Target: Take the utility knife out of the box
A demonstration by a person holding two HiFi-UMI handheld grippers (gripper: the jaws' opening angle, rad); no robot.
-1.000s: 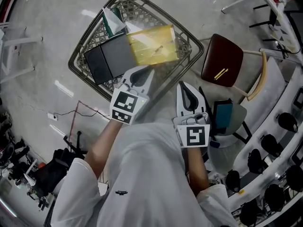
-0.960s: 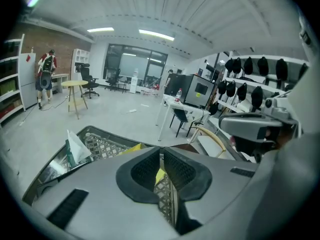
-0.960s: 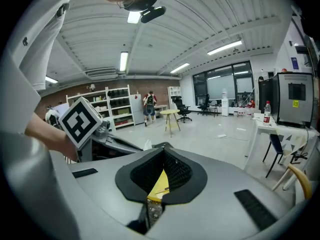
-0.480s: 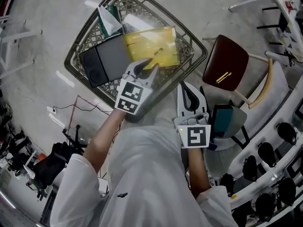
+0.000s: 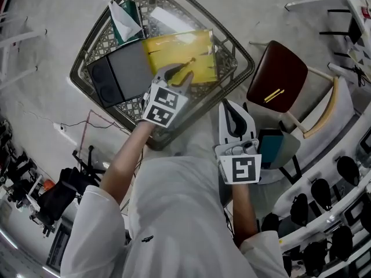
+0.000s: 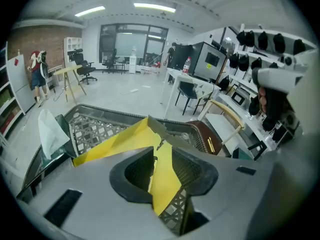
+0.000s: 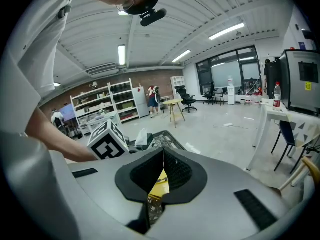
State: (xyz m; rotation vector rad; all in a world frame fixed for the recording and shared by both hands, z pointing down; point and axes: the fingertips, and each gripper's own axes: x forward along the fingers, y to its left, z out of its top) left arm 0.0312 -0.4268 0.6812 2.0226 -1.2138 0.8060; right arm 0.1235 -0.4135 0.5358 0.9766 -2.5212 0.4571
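Observation:
A flat yellow box [image 5: 179, 55] lies in a wire basket [image 5: 231, 39] on the floor, also seen in the left gripper view [image 6: 120, 141]. A slim dark object [image 5: 187, 62] rests on its top; I cannot tell whether it is the utility knife. My left gripper [image 5: 177, 74] hovers over the box's near edge, its jaws a little apart with yellow showing between them [image 6: 161, 156]. The dark object [image 6: 159, 145] lies just past its fingertips. My right gripper [image 5: 233, 106] hangs shut outside the basket, near my body, holding nothing [image 7: 162, 156].
In the basket a dark grey flat case [image 5: 119, 75] lies left of the yellow box, with a green-and-white bag [image 5: 124, 21] behind it. A brown chair [image 5: 277, 77] to the right carries a thin yellow stick [image 5: 273, 95]. A teal box [image 5: 271, 146] sits by my right gripper.
My left gripper has moved forward from the basket's near rim to over the yellow box. The right gripper has hardly moved.

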